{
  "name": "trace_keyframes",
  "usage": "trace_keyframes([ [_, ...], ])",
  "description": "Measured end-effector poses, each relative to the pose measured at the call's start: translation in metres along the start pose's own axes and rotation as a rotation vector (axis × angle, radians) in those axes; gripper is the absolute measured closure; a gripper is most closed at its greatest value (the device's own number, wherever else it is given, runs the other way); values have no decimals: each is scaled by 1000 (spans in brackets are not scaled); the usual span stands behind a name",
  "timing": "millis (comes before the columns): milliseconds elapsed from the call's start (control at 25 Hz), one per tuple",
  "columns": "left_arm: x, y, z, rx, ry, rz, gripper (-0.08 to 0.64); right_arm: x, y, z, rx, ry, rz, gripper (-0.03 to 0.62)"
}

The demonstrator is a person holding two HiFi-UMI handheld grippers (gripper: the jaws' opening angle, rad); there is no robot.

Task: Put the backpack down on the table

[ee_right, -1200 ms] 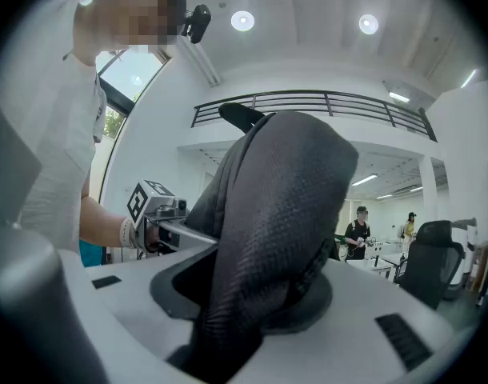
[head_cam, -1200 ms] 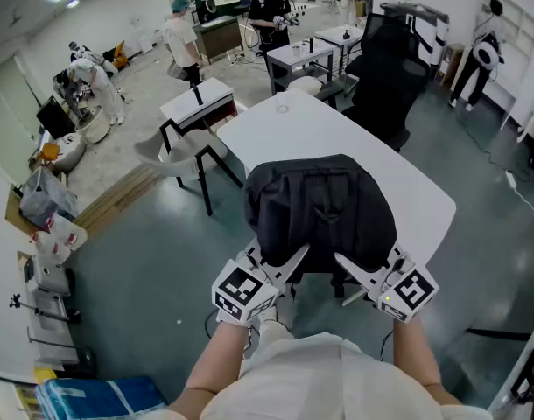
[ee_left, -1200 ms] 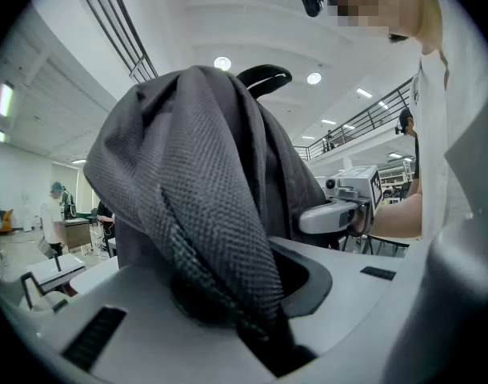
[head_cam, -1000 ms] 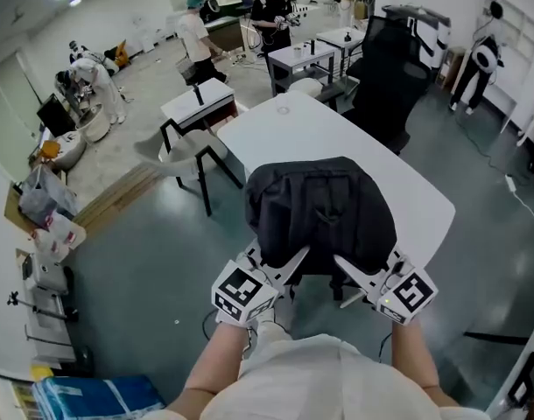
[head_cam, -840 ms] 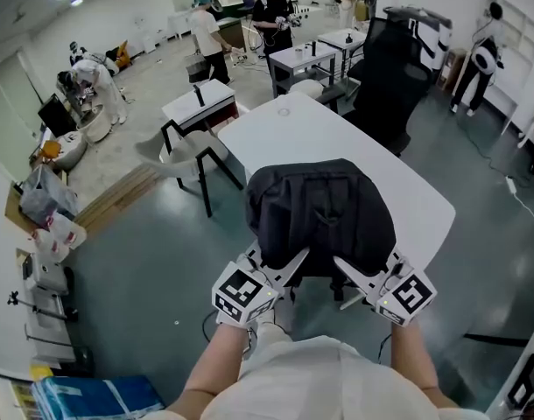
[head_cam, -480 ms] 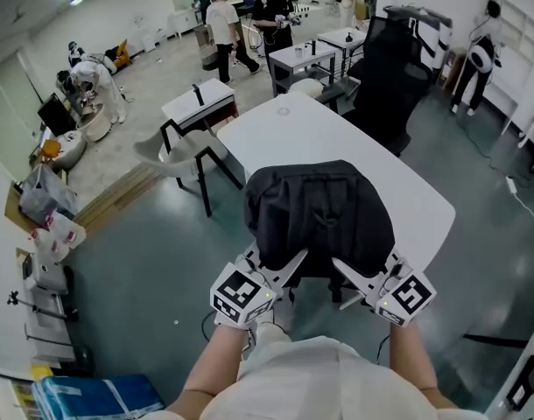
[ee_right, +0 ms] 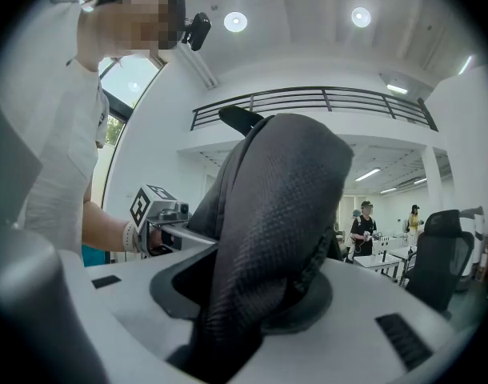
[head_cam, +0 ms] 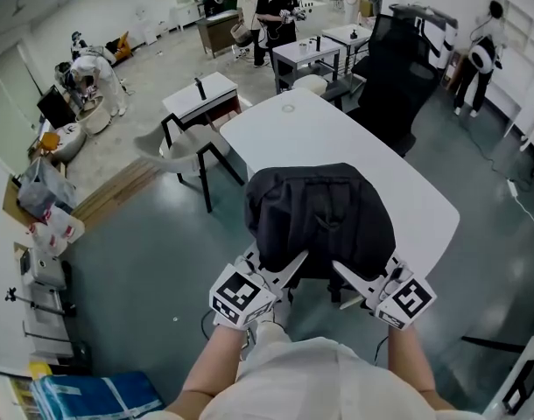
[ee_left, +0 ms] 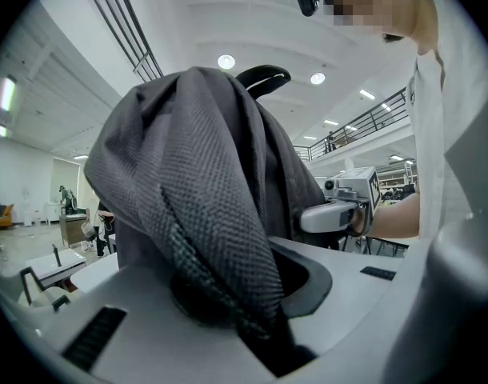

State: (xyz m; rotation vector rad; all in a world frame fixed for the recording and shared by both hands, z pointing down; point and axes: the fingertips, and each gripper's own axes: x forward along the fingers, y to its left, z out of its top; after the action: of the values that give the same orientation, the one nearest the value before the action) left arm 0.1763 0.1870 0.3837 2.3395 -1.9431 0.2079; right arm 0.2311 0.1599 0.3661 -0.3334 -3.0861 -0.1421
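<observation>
A black backpack (head_cam: 319,215) is held up in front of me over the near end of the white table (head_cam: 337,138); I cannot tell whether its bottom touches the tabletop. My left gripper (head_cam: 283,268) grips its near left edge and my right gripper (head_cam: 350,276) its near right edge. In the left gripper view a fold of the backpack's grey-black fabric (ee_left: 204,206) is pinched between the jaws of the left gripper (ee_left: 256,330), with the right gripper (ee_left: 340,210) beyond it. In the right gripper view the right gripper (ee_right: 228,330) is clamped on a thick fold of fabric (ee_right: 276,214), and the left gripper (ee_right: 160,214) shows behind.
A black office chair (head_cam: 391,68) stands at the table's far right side and a grey chair (head_cam: 184,151) at its left. Small white desks (head_cam: 201,96) and several people (head_cam: 271,3) fill the back of the room. Bags and boxes (head_cam: 48,208) line the left wall.
Both grippers and the backpack have stayed in place. A person in the background has walked from left to right behind the small desks.
</observation>
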Motion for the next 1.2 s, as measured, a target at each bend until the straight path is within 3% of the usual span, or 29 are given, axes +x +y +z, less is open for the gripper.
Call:
trace_keyframes([
  [400,-23,55,-6,-20,4,18,477,61,-1,2,10,8,23,428],
  [800,-50,148,-11,-2,19,34,477,157,-13,6,17,-17,46,426],
  [1200,-62,209,-15,17,22,-8,477,217,-24,5,21,-16,7,426],
])
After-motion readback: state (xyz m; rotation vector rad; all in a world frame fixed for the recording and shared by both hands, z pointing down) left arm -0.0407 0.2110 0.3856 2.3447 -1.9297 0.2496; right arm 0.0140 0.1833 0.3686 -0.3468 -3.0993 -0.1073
